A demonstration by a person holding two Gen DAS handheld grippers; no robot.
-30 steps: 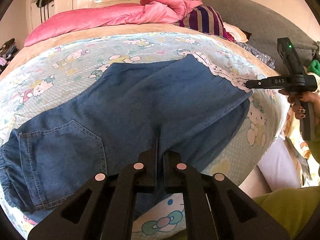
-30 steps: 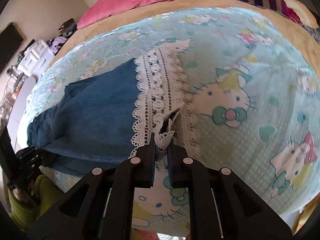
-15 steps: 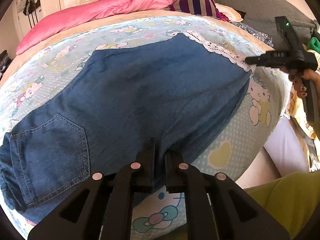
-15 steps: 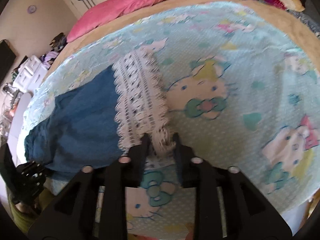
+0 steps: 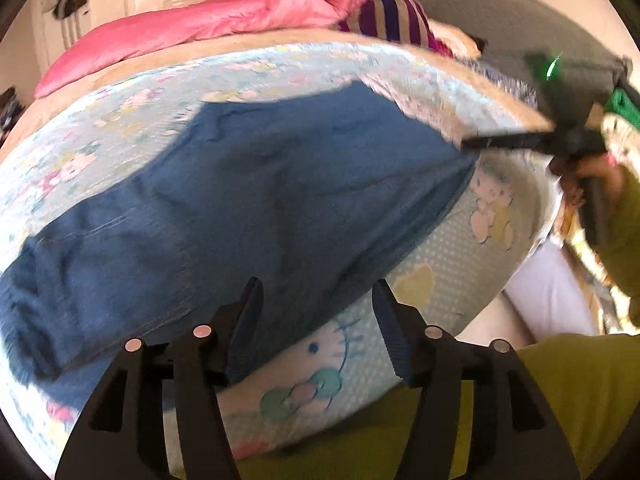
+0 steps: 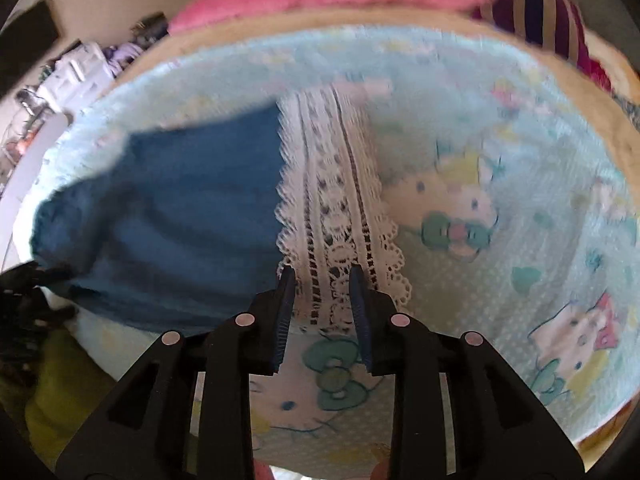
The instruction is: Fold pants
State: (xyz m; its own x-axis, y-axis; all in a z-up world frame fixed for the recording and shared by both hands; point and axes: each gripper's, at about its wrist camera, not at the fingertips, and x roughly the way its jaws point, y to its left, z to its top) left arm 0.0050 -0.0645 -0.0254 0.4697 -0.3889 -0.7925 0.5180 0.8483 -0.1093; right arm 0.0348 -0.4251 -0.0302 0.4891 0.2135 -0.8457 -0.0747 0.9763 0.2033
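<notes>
Standing wide apart, left gripper (image 5: pixel 318 300) jaws, gripping nothing, hovering over the near edge of the pants (image 5: pixel 248 200). Gaping too, right gripper (image 6: pixel 322 284) jaws, straddling the white lace hem (image 6: pixel 332 200) without clamping it. Lying spread flat across the cartoon-print blanket (image 6: pixel 500 152), pink quilt (image 5: pixel 192 24) bunched beyond.

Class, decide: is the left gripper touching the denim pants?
Apart. The left wrist view shows the left gripper open, with only bedsheet between its fingers and the pants edge beyond its fingertips.
</notes>
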